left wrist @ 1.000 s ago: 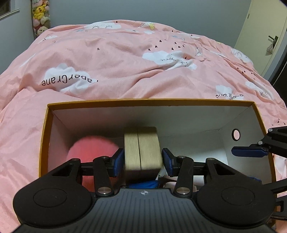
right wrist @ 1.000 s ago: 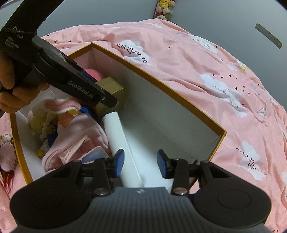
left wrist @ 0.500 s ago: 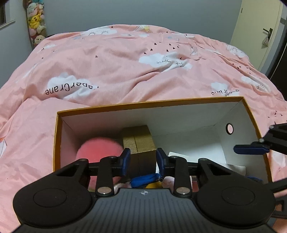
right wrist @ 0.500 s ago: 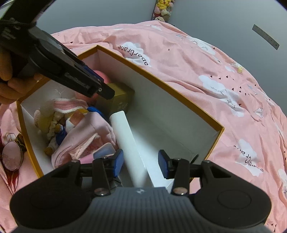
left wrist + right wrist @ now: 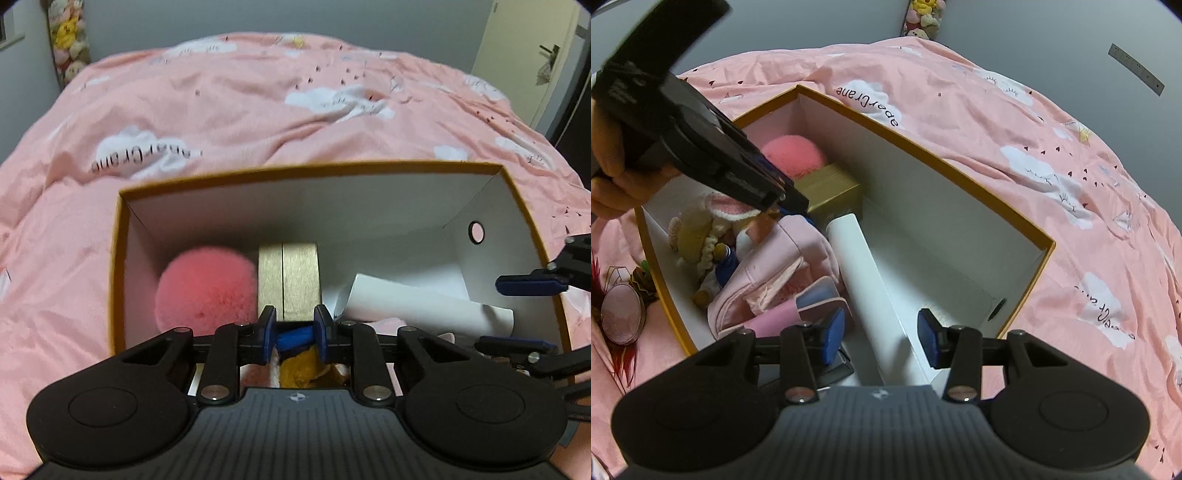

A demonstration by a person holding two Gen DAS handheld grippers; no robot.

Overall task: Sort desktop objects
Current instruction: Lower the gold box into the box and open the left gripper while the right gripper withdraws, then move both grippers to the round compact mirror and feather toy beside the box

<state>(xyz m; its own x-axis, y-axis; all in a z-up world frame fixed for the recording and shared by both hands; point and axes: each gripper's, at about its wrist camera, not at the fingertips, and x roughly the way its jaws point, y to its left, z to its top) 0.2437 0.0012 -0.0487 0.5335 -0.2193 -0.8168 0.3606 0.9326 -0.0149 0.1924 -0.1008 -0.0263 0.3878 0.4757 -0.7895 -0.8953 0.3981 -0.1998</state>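
An orange-rimmed white box (image 5: 314, 173) (image 5: 923, 147) sits on the pink bed. Inside are a gold box (image 5: 288, 280) (image 5: 827, 188), a pink fluffy ball (image 5: 205, 288) (image 5: 792, 155), a white paper roll (image 5: 424, 302) (image 5: 868, 280), a crocheted doll (image 5: 701, 236) and pink items (image 5: 783, 273). My left gripper (image 5: 294, 334) is open and empty, held just above and in front of the gold box. My right gripper (image 5: 882, 338) is open and empty above the roll's near end; its blue fingertips (image 5: 528, 286) show at the left wrist view's right edge.
A pink bedcover with cloud prints (image 5: 258, 110) lies all around the box. A round pink mirror with red feathers (image 5: 620, 314) lies outside the box's left side. Plush toys (image 5: 70, 44) hang at the far wall. A door (image 5: 535, 55) stands at the far right.
My left gripper let go of the gold box, which now stands inside the box by the pink ball, and pulled back and up. My right gripper stayed open and rose slightly.
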